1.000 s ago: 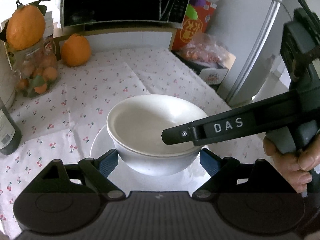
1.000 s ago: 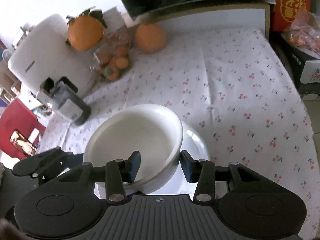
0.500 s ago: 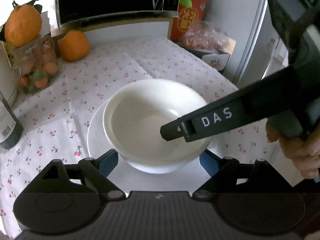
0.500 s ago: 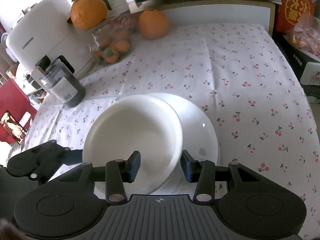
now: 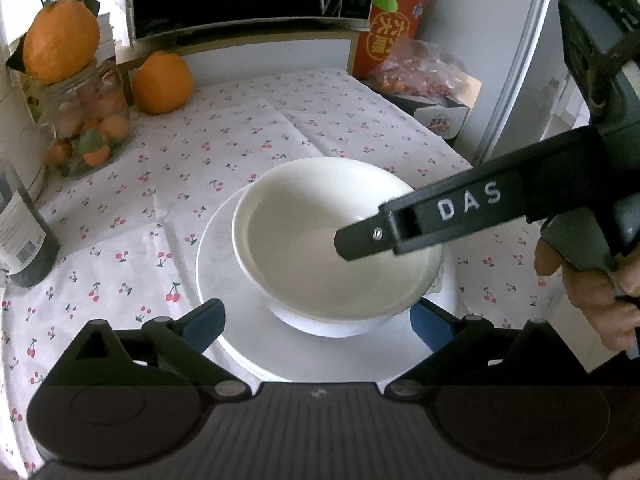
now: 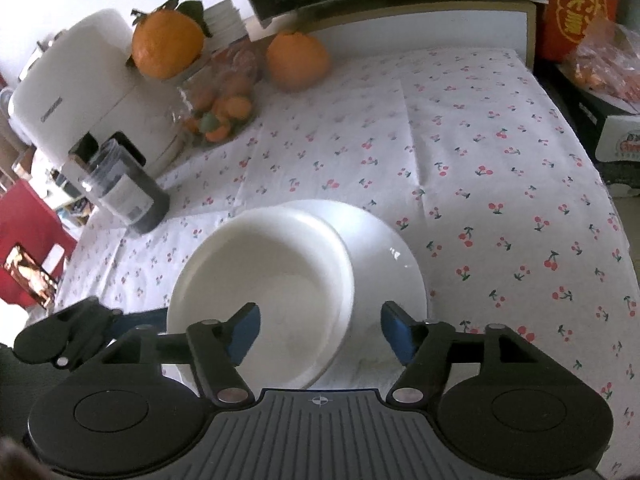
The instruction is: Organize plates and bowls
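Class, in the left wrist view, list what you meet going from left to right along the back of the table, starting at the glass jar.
Glass jar of fruit → loose orange → red carton → bag of red snacks.

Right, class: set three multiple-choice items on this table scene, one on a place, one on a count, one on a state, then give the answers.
1. Where does the white bowl sit?
A. on the white plate
B. inside the glass jar
C. on the bare cloth

2. How many large oranges stand outside the jar?
A. one
B. two
C. four

3. What is inside the bowl?
A. soup
B. small fruit
C. nothing

Answers: 1 A, the plate's rim shows all round the bowl. 2 B, one orange on the jar, one by the shelf. 3 C, its white inside is bare.
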`<move>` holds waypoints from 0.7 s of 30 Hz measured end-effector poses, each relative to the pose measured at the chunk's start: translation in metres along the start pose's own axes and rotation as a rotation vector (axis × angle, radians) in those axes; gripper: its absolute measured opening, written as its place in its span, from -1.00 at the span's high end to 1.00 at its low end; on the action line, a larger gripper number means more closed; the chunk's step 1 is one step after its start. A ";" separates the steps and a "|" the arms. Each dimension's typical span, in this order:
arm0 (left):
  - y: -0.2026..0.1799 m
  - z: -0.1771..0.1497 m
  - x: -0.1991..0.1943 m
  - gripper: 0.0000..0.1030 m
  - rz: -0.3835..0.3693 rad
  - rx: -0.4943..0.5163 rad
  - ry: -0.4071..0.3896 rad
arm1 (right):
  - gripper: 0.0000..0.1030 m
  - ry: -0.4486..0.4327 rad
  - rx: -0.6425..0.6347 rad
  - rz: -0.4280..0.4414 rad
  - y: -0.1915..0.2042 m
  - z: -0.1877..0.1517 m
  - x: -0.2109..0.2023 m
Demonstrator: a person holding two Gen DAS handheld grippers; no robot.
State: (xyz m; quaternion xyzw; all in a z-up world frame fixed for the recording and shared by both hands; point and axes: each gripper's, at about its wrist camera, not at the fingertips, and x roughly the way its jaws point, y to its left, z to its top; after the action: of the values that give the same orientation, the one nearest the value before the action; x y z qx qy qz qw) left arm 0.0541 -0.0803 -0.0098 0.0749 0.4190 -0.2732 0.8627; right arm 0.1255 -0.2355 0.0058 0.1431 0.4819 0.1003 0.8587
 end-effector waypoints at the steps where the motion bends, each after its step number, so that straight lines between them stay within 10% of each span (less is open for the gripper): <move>1: 0.001 0.000 -0.001 -0.93 -0.008 -0.005 0.003 | -0.37 -0.003 0.006 0.003 -0.001 0.001 -0.001; 11: 0.006 0.002 -0.020 -0.94 -0.113 -0.065 0.093 | -0.58 -0.046 0.047 0.046 -0.011 0.016 -0.024; 21: -0.001 -0.003 -0.047 -0.99 -0.050 -0.147 0.021 | -0.80 -0.095 0.043 0.013 -0.022 0.001 -0.062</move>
State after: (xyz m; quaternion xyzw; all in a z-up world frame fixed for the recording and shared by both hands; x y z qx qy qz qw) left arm 0.0283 -0.0606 0.0239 0.0038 0.4486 -0.2623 0.8543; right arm 0.0956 -0.2760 0.0481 0.1692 0.4418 0.0885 0.8766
